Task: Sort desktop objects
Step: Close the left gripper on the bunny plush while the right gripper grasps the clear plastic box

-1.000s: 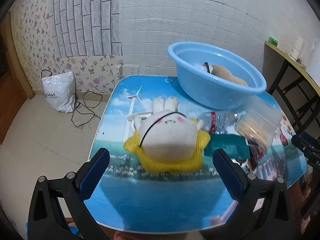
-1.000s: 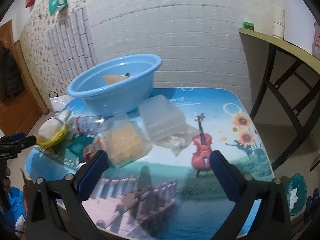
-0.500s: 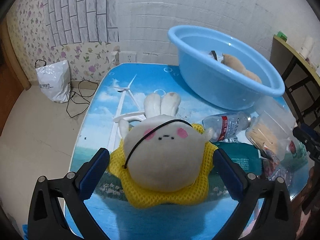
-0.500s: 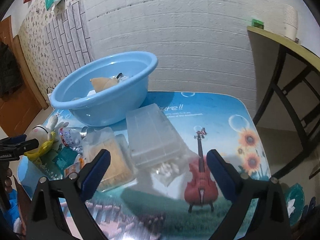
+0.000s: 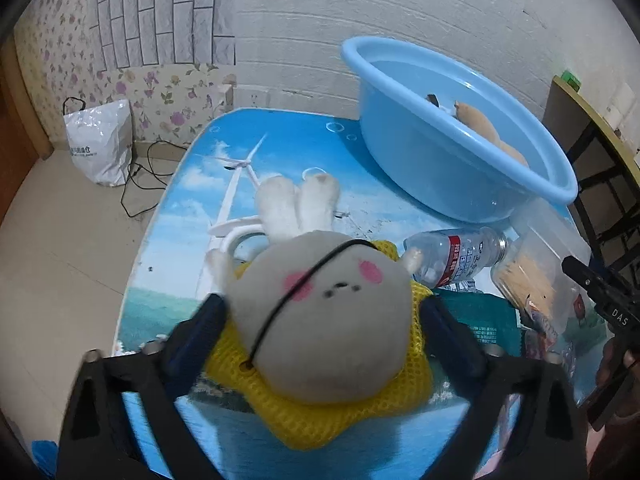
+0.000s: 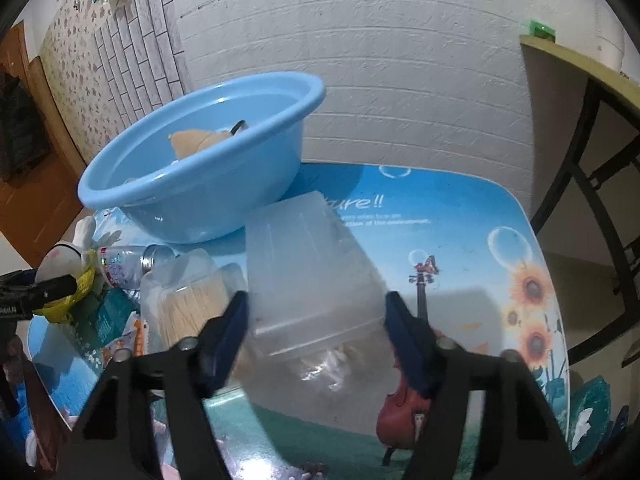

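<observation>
A white plush rabbit (image 5: 332, 320) with a yellow mesh collar lies on the picture-printed table (image 5: 288, 148). My left gripper (image 5: 323, 306) straddles its head. Its jaws are closing, with the pads just reaching the mesh on both sides and no squeeze showing. In the right wrist view a clear lidded plastic box (image 6: 308, 272) sits between the fingers of my right gripper (image 6: 316, 304). Those jaws are closing too, and both pads lie against the box walls. A blue basin (image 5: 460, 184) behind holds a tan soft item.
A plastic bottle (image 5: 456, 256), a clear tub of cotton swabs (image 6: 188, 304) and a teal packet (image 5: 480, 320) lie between the two grippers. A white bag (image 5: 100, 140) and cables are on the floor to the left. A dark-legged side table (image 6: 580, 68) stands to the right.
Both grippers moved forward and down. The left now has the rabbit between its fingers, the right the clear box. Both pairs of jaws have narrowed, the right far more.
</observation>
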`<state>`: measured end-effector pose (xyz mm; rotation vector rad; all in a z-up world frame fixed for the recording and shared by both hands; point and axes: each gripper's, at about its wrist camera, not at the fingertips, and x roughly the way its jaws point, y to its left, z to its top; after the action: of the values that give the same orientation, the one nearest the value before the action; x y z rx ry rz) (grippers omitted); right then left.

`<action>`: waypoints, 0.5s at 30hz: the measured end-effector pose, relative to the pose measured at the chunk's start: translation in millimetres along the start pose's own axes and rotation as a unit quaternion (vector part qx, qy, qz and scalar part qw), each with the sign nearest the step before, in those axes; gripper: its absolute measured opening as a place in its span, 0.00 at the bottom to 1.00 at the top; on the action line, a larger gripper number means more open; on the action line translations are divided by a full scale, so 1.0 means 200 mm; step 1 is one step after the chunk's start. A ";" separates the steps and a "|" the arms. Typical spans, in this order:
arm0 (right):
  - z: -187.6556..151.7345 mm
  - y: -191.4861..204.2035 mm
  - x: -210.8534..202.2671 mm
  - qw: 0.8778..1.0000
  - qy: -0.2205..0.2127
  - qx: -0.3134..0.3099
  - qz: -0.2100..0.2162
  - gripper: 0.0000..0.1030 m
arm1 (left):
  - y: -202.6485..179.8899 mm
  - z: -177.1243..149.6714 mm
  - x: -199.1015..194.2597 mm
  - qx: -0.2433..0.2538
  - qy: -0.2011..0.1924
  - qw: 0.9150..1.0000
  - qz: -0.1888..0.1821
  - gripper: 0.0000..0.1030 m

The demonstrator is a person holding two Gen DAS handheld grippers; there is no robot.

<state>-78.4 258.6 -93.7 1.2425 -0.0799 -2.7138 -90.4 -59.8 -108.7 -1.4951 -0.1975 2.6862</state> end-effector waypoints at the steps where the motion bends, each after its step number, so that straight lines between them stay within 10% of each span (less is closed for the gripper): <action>1: 0.00 0.00 -0.01 1.000 -0.001 0.000 0.000 0.64 | 0.00 0.00 -0.01 0.002 0.000 1.000 -0.002 0.81; 15: -0.04 -0.04 -0.25 0.999 -0.044 0.012 -0.013 0.63 | 0.04 -0.08 -0.19 -0.002 -0.028 1.000 -0.003 0.78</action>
<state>-41.2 274.4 -63.0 1.1366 -0.1079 -2.7978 -56.8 -70.8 -86.4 -1.4185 -0.2088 2.7277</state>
